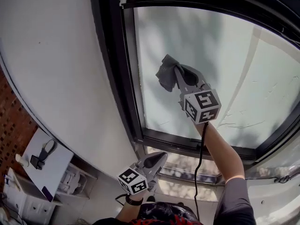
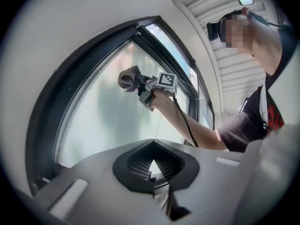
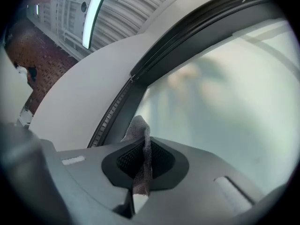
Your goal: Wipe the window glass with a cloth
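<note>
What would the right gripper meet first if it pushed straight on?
The glass. The right gripper, shut on the cloth, points at it, so the cloth would press there first. Whether it touches now is unclear.

Grey cloth: coarse weave, matt, rough. Window glass inside the window frame: smooth, hazy. Frame: dark, matt. Wall left of the frame: white, smooth, matt. Brick further left: red, rough.

Pale daylight is glowing through the window glass, leaving its frame dark. A ceiling lamp is glaring in the right gripper view, and both gripper views are bending and darkening toward their edges.
</note>
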Motion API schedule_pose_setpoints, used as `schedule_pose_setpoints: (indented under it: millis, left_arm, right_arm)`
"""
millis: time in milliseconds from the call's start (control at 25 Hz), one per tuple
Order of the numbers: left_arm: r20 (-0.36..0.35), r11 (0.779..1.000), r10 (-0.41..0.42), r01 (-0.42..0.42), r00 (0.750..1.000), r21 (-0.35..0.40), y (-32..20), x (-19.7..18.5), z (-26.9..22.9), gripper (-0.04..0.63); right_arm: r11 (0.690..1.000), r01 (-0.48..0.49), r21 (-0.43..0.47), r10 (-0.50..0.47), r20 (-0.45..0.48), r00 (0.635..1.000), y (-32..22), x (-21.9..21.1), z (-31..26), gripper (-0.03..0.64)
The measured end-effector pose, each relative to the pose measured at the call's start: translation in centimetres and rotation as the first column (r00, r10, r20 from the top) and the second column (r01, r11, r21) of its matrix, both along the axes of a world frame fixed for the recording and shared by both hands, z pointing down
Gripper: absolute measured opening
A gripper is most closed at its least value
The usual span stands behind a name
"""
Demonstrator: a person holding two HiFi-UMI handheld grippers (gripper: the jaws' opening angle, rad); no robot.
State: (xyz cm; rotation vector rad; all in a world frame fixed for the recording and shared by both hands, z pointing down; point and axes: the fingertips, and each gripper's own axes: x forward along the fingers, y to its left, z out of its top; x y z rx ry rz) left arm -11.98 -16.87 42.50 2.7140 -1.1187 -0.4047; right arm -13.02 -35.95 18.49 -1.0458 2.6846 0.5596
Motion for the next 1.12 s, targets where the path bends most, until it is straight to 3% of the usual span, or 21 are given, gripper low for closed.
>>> schedule_pose_setpoints:
  millis: [160,280,480,640,800,840,920,1000,1120]
  left_arm:
    - [-0.007,0.99,0.144,-0.144,0.99,-0.006,-0.7,5.3,0.3,0.002]
    - [0.011,0.969,0.245,-0.245,0.969,-0.018,-1.1,10.1,0.8,0.002]
    - [0.053,0.94,0.341,-0.341,0.938,-0.021,-1.0,17.2,1.3,0.003]
    - [0.081,0.916,0.401,-0.401,0.913,-0.014,-0.5,21.9,0.9,0.002]
    - [0.109,0.905,0.425,-0.426,0.899,-0.012,-0.3,24.8,0.9,0.002]
    - [0.113,0.902,0.43,-0.431,0.895,-0.017,-0.2,25.4,0.9,0.002]
    - [0.124,0.894,0.446,-0.447,0.886,-0.022,0.0,26.4,1.0,0.002]
    - [0.136,0.887,0.459,-0.461,0.878,-0.021,0.4,27.3,1.2,0.002]
    - [0.156,0.885,0.461,-0.464,0.874,-0.016,1.1,27.6,1.3,0.002]
  right_arm:
    - [0.993,-0.121,0.002,0.121,0.04,0.992,0.0,9.0,0.0,0.018]
    - [0.968,-0.249,0.011,0.248,0.05,0.967,-0.1,17.1,0.2,0.018]
    - [0.923,-0.385,0.023,0.381,0.086,0.92,0.2,29.3,-0.1,0.018]
    - [0.843,-0.536,-0.033,0.535,0.149,0.832,1.3,41.6,-0.2,0.017]
    - [0.698,-0.705,-0.124,0.714,0.188,0.674,2.6,54.8,0.9,0.017]
    - [0.677,-0.718,-0.16,0.735,0.209,0.646,2.9,57.5,1.2,0.017]
    - [0.678,-0.706,-0.205,0.734,0.232,0.638,3.2,59.8,1.6,0.01]
    - [0.685,-0.712,-0.153,0.727,0.201,0.656,3.4,58.1,1.2,0.017]
    - [0.792,-0.609,-0.05,0.604,0.209,0.769,4.3,51.0,-0.3,0.017]
